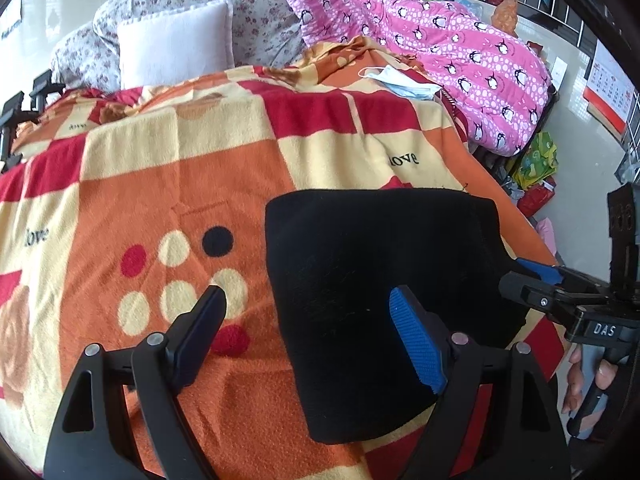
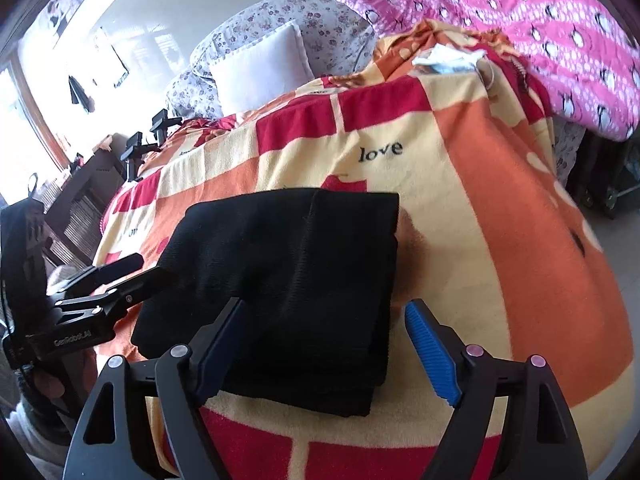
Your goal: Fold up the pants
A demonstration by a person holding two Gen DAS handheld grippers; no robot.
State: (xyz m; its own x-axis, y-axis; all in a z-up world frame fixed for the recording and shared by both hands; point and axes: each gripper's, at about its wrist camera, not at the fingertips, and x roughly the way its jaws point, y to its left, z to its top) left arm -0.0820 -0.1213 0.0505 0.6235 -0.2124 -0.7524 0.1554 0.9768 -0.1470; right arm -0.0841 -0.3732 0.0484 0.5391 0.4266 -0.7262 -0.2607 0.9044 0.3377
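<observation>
Writing on blanket: "love" is showing in dark letters on the orange, red and cream blanket (image 1: 168,184), three times in the left wrist view, at its left edge, far left and right of centre, and once clearly in the right wrist view above the pants.
Writing on grippers: "DAS" is reading on the right gripper's body at the right edge of the left wrist view; a pale printed name is sitting on the left gripper's body at the left of the right wrist view, too small for me to spell out surely.
Left gripper (image 1: 306,304): it is hanging released, jaws spread wide, black finger over the dotted blanket, blue pad (image 1: 416,344) over the pants' left part, nothing pinched.
Pants (image 2: 280,284): black, lying folded into a thick rectangle on the blanket, flat, between the two grippers.
Right gripper (image 2: 324,320): also released, jaws wide, straddling the pants' near right corner without pressing them.
Hand: fingers of a hand (image 1: 580,384) are wrapping the right gripper's handle.
Behind: a white pillow (image 1: 176,40) is leaning on floral bedding; right of it a blue face mask (image 1: 404,80), then a pink penguin-print quilt (image 1: 460,52).
Far right: a wall calendar (image 1: 608,88), its print unreadable.
</observation>
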